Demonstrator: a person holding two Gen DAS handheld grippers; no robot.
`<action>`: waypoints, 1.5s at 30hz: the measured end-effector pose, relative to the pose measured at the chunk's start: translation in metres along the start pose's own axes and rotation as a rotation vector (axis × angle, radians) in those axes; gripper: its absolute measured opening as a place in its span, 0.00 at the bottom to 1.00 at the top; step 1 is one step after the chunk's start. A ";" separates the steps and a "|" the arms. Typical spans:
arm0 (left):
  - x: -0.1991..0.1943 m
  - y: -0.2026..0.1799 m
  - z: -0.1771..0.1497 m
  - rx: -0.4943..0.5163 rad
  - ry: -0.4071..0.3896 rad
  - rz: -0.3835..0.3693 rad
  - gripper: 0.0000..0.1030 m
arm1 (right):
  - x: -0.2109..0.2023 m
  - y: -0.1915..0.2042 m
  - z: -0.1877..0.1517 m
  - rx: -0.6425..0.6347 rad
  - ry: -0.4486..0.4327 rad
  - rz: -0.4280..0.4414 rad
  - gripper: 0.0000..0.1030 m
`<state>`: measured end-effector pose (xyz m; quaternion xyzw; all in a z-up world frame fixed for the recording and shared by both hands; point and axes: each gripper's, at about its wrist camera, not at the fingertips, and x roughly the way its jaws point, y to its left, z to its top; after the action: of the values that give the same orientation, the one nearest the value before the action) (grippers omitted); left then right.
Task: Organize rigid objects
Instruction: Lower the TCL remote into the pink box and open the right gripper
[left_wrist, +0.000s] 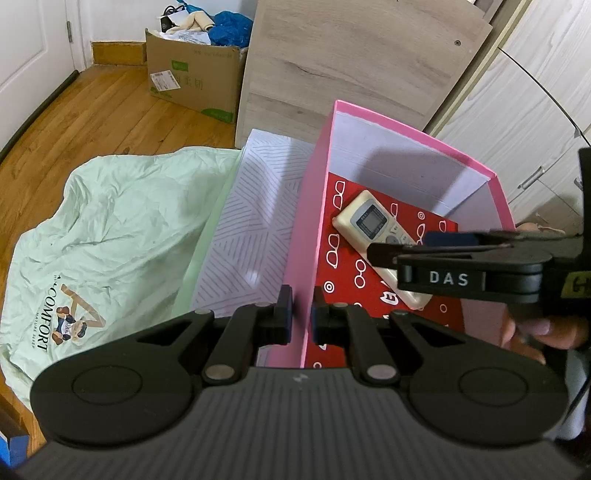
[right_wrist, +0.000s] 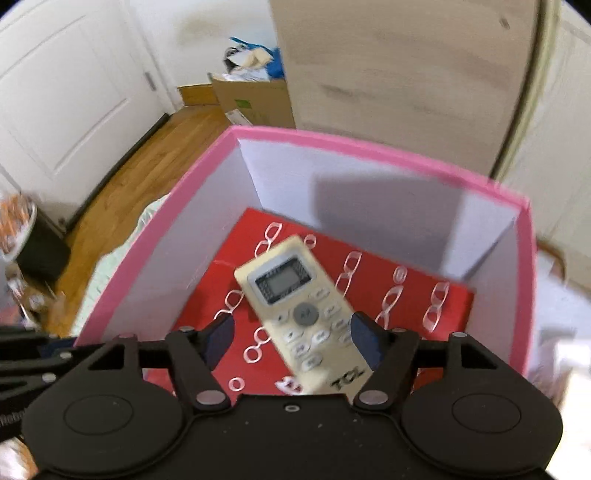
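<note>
A pink box (left_wrist: 314, 206) with white inner walls stands open, and my left gripper (left_wrist: 301, 314) is shut on its near left wall, one finger on each side. Inside, a cream remote control (left_wrist: 365, 221) with a small screen lies face up on a red sheet printed with white glasses (left_wrist: 347, 280). In the right wrist view the remote (right_wrist: 288, 288) lies slanted between the spread fingers of my right gripper (right_wrist: 293, 338), which is open inside the pink box (right_wrist: 369, 147). The left pad stands clear of the remote and the right pad (right_wrist: 364, 338) is close beside it. From the left wrist the right gripper (left_wrist: 399, 245) reaches in from the right.
A white striped lid or box (left_wrist: 255, 221) lies left of the pink box, beside a crumpled pale green cover (left_wrist: 110, 240). Beyond are a full cardboard carton (left_wrist: 195, 81), a leaning wooden panel (left_wrist: 351, 62) and white cabinet doors (left_wrist: 517, 110). A hand (left_wrist: 535, 332) holds the right gripper.
</note>
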<state>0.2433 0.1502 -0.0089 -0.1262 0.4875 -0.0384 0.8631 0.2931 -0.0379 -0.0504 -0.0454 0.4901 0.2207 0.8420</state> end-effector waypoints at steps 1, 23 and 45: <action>0.000 -0.001 0.000 0.004 -0.001 0.002 0.08 | 0.002 -0.002 0.004 -0.021 0.013 -0.001 0.80; -0.003 -0.004 0.000 0.011 -0.007 0.009 0.08 | 0.038 -0.057 -0.003 0.654 0.083 0.230 0.66; -0.009 -0.014 -0.006 0.089 -0.045 0.045 0.05 | -0.113 -0.043 -0.035 0.121 -0.164 0.224 0.59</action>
<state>0.2340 0.1374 -0.0004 -0.0779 0.4685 -0.0379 0.8792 0.2346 -0.1238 0.0212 0.0784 0.4340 0.2863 0.8506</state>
